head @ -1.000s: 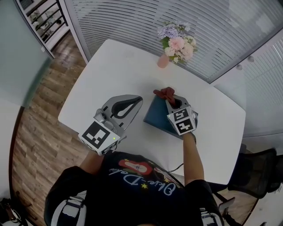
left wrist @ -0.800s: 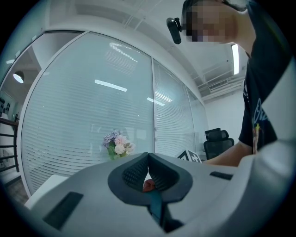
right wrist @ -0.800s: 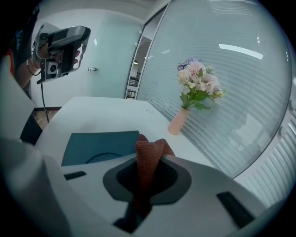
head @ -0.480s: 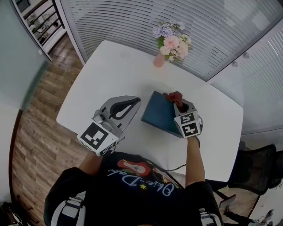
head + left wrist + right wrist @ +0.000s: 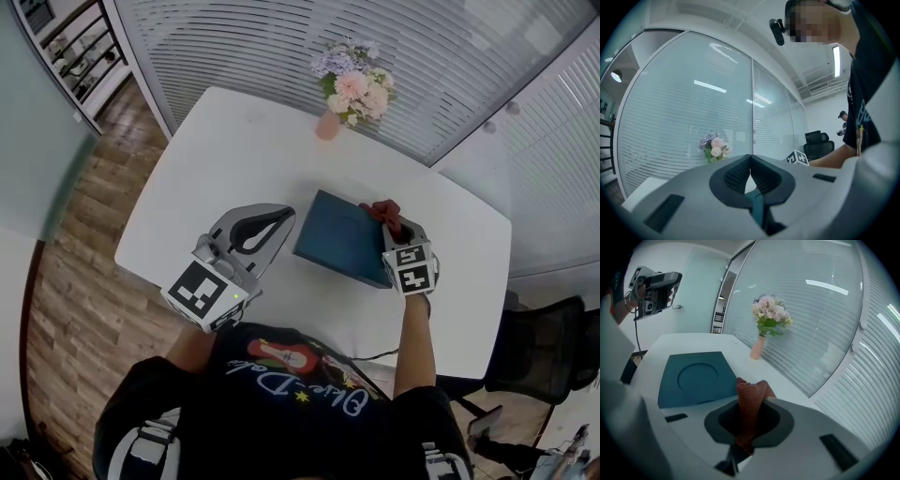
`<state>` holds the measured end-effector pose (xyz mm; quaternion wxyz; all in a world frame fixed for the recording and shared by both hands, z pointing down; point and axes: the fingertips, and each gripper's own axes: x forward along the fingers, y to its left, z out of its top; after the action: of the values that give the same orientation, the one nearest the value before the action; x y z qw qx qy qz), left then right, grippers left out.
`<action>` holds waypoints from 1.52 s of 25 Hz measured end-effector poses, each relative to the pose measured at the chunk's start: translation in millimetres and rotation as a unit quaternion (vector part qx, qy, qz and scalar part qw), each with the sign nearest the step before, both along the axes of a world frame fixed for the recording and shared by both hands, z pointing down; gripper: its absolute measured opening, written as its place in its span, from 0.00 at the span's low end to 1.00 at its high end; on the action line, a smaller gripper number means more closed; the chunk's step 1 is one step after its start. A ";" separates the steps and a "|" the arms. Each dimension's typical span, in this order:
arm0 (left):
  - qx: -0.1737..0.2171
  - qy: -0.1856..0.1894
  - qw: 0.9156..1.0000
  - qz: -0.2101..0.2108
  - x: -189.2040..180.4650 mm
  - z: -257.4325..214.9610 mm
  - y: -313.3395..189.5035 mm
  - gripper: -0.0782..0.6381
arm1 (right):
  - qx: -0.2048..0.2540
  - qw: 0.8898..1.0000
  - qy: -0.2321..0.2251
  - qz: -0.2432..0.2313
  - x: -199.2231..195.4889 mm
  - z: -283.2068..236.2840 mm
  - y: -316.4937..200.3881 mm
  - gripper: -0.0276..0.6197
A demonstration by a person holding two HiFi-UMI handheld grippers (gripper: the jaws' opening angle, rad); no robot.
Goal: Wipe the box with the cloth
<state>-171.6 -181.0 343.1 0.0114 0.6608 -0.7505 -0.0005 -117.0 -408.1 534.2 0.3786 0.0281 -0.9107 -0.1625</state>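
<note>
A flat dark teal box (image 5: 342, 240) with a round recess in its lid (image 5: 697, 377) lies on the white table (image 5: 234, 150). My right gripper (image 5: 389, 215) is shut on a reddish-brown cloth (image 5: 751, 401), which bunches out past the fingertips at the box's right far corner (image 5: 382, 210). My left gripper (image 5: 281, 218) is shut with nothing in it, resting just left of the box. In the left gripper view the jaws (image 5: 750, 159) meet at the tips, pointing toward the window wall.
A pink vase of flowers (image 5: 349, 90) stands at the table's far edge, also visible in the right gripper view (image 5: 765, 319). A black office chair (image 5: 548, 361) stands to the right of the table. Slatted blinds line the far wall.
My right gripper with the cloth has moved right across the box, from its far middle to its right far corner. The left gripper has stayed in place.
</note>
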 end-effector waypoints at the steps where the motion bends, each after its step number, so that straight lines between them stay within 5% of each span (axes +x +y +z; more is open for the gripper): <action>1: 0.000 0.000 1.000 0.001 0.2 0.0 -0.7 0.11 | 0.000 1.000 0.000 0.006 3.7 0.3 -3.5 0.09; 11: 0.003 -0.001 1.000 0.007 1.3 -2.2 -2.5 0.11 | 0.007 0.998 0.002 0.055 30.9 -5.4 -29.9 0.09; 16: 0.002 0.002 1.000 0.009 -0.5 0.6 -5.6 0.11 | 0.014 0.994 -0.077 0.081 20.3 -54.9 -33.8 0.09; 20: 0.003 0.002 1.000 0.011 -1.2 0.2 -9.0 0.11 | 0.035 0.985 -0.166 0.042 -13.7 -111.2 -5.9 0.09; 25: 0.005 0.003 1.000 0.005 -5.8 0.3 -1.7 0.11 | 0.015 0.969 -0.239 -0.067 -68.4 -143.5 79.1 0.09; 30: 0.006 0.006 1.000 -0.017 -15.9 0.4 12.6 0.11 | -0.009 0.969 -0.183 -0.164 -103.5 -94.5 148.1 0.09; 34: 0.002 0.009 0.999 -0.031 -19.2 2.7 22.9 0.11 | -0.005 0.981 -0.090 -0.170 -98.8 -37.8 152.3 0.09; 38: 0.001 0.012 0.999 -0.031 -18.3 4.7 23.2 0.11 | 0.002 0.987 -0.059 -0.153 -88.8 -21.6 137.2 0.09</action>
<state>-189.9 -157.8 347.8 0.0197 0.6375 -0.7701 -0.0096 -205.8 -270.9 512.6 0.2948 -0.1009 -0.9248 -0.2183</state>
